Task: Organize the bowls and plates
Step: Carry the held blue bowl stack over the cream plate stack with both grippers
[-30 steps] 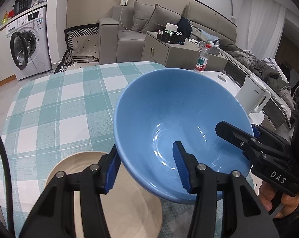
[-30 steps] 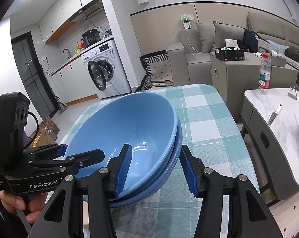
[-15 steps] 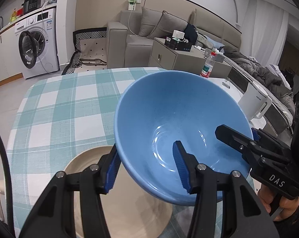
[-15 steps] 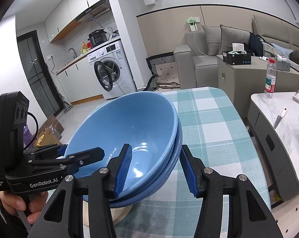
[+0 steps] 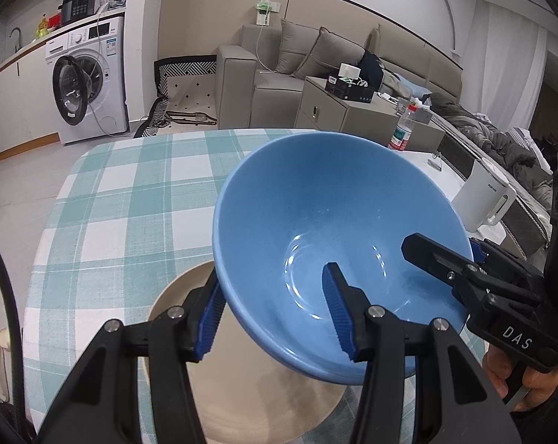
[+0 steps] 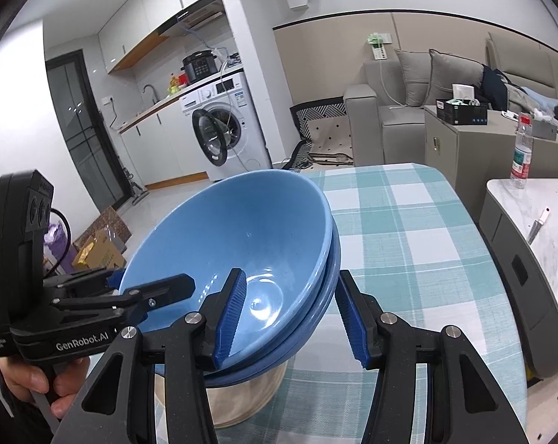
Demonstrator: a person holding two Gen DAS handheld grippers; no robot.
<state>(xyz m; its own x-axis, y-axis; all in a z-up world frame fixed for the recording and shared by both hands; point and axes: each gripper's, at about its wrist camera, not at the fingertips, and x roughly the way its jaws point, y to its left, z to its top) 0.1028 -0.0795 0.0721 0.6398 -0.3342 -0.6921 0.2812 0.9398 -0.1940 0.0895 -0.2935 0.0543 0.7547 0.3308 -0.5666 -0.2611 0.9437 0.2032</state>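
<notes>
A stack of blue bowls (image 5: 315, 222) is held in the air by both grippers, over a beige plate (image 5: 242, 399) on the checked tablecloth. My left gripper (image 5: 275, 310) is shut on the near rim, one finger inside and one outside. My right gripper (image 6: 291, 314) is shut on the opposite rim of the stack (image 6: 242, 244), where two or three nested bowl rims show. The beige plate (image 6: 242, 399) shows under the stack. Each gripper shows in the other's view, the right gripper on the rim in the left wrist view (image 5: 441, 259) and the left gripper in the right wrist view (image 6: 149, 292).
The table (image 5: 131, 192) has a green and white checked cloth. Its right edge (image 6: 474, 244) is close to a white marble side table (image 6: 537, 222) with a kettle (image 5: 486, 199) and a bottle (image 6: 521, 155). A washing machine and a sofa stand beyond.
Both grippers have carried the bowl stack back over the beige plate, which now shows more fully beneath it. The grips have not changed.
</notes>
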